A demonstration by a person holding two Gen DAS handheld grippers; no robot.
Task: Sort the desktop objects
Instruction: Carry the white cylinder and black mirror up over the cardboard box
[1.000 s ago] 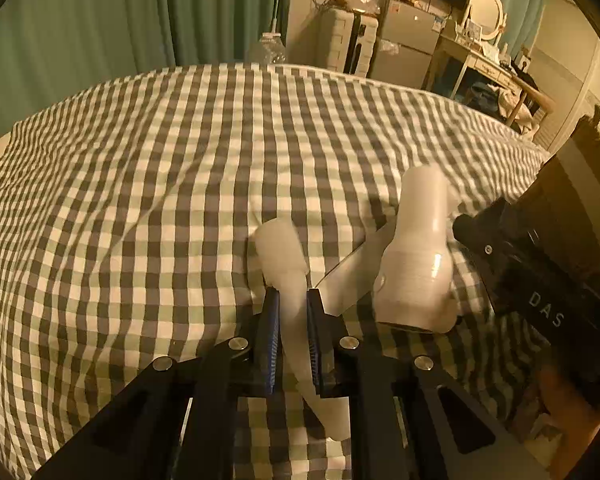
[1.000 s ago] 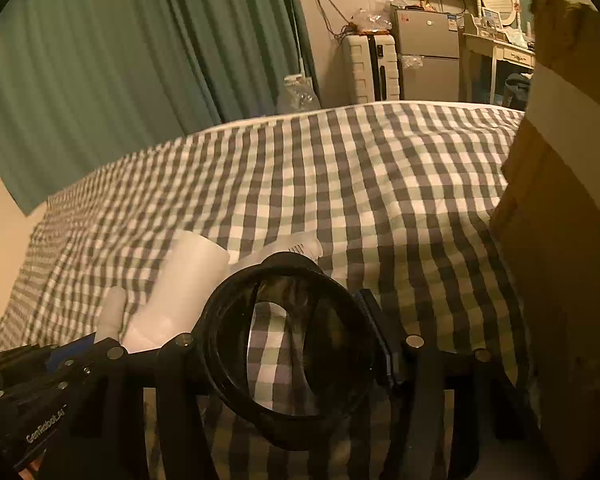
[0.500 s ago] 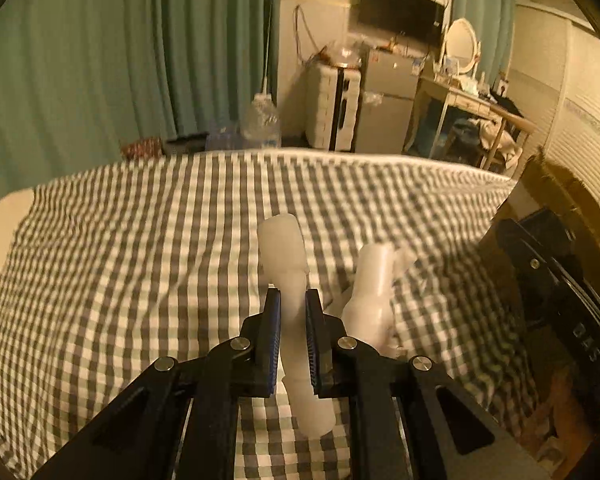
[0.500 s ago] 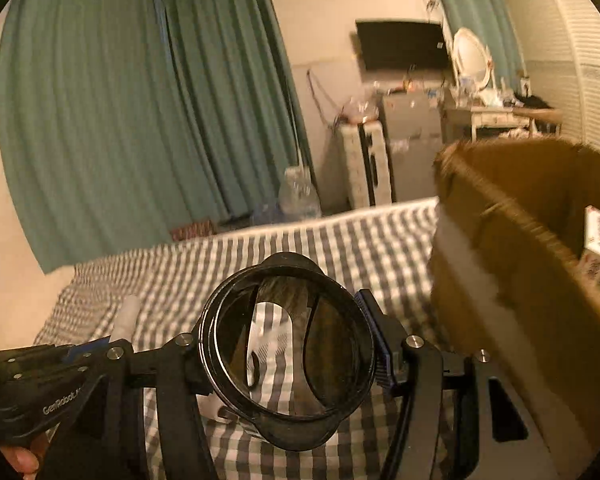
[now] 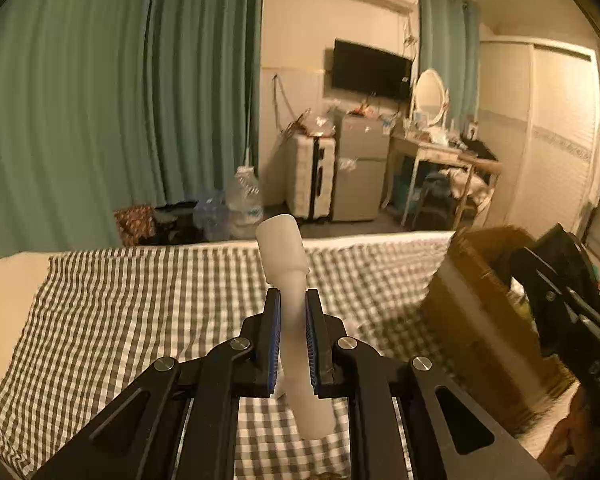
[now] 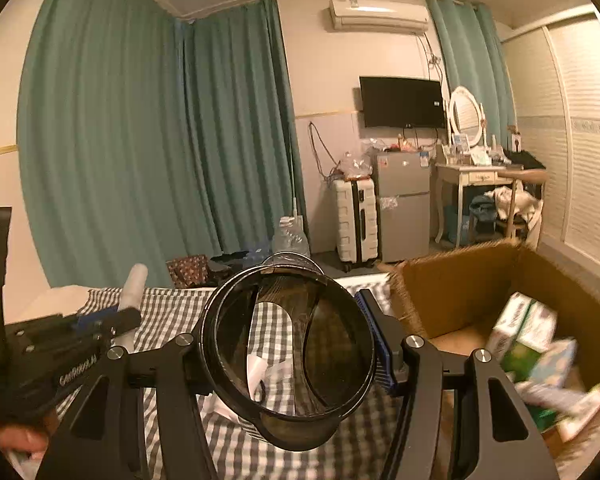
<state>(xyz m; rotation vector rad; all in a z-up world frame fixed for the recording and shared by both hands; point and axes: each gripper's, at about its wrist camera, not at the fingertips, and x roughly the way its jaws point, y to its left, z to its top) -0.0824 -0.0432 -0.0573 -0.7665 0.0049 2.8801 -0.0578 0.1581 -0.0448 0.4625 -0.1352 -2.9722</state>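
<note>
left gripper (image 5: 292, 336) is clamping nearly closed on a white plastic tube (image 5: 286, 272), pinching its narrow stem; the wider capped end is sticking up toward 12 o'clock, the lower end hanging out below the pads. it looks light, stiff and smooth, so likely slippery; the stem just under the collar seems the safest place to hold it.

right gripper (image 6: 292, 344) is standing about half open, pads pressing on a dark clear round container (image 6: 290, 354), mouth facing the camera. it looks thin-walled and light, probably crushable; a hold across the rim seems right.

both things are hanging in the air above the checked bed (image 5: 120, 320).

cardboard box (image 6: 456, 280) is sitting open at 3 o'clock of the right gripper, several small printed cartons (image 6: 528, 344) lying in it, blurred.
</note>
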